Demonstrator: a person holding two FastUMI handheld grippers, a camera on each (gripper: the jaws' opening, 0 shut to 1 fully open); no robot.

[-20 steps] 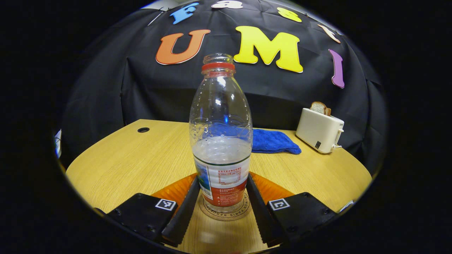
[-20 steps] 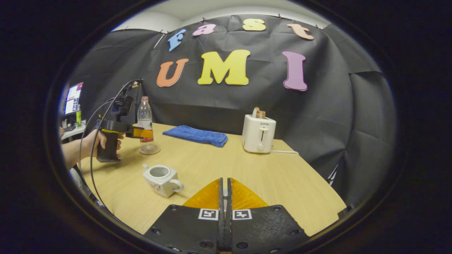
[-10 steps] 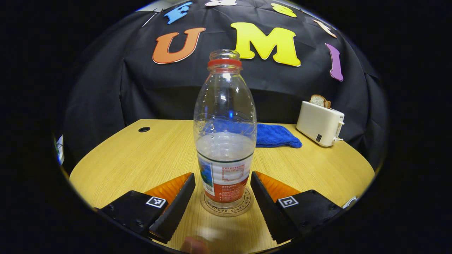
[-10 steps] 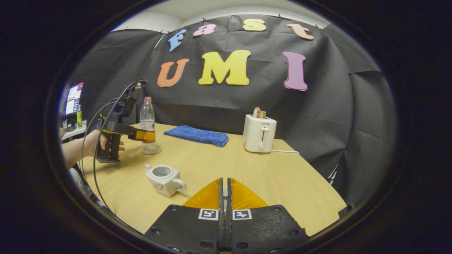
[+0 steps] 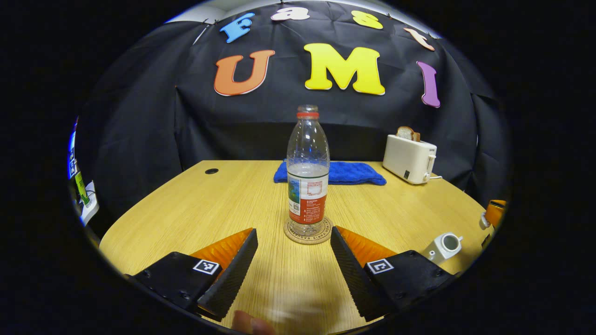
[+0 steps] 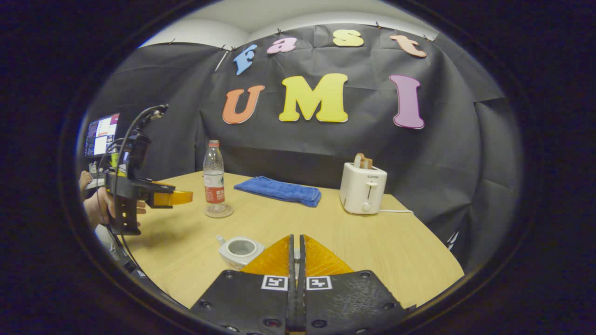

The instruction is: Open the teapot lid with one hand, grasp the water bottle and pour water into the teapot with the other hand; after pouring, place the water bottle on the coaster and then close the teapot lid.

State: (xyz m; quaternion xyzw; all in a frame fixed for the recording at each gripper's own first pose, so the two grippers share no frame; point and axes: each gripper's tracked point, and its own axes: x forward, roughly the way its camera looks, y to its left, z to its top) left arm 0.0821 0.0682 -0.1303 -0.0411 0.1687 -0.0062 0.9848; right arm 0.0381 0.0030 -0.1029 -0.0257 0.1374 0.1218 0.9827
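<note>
A clear water bottle point(image 5: 307, 186) with a red label, partly full and uncapped, stands upright on a round coaster point(image 5: 308, 233). My left gripper point(image 5: 293, 242) is open just short of it, touching nothing; the right gripper view shows the left gripper point(image 6: 181, 197) to the left of the bottle point(image 6: 214, 179) and coaster point(image 6: 219, 213). The white teapot point(image 5: 444, 245) sits lidless on the table. My right gripper point(image 6: 296, 239) hovers just above and behind the teapot point(image 6: 240, 249), jaws pressed on a small white bit, the teapot lid. The right gripper point(image 5: 493, 209) also peeks in at the far right.
A white toaster point(image 6: 363, 188) with bread in it stands at the back right, its cord trailing right. A folded blue cloth point(image 6: 279, 190) lies at the back centre. A hand point(image 6: 100, 207) holds the left gripper near the table's left edge.
My left gripper opened off the bottle and pulled straight back, leaving it on the coaster. The right gripper moved closer over the teapot, still shut.
</note>
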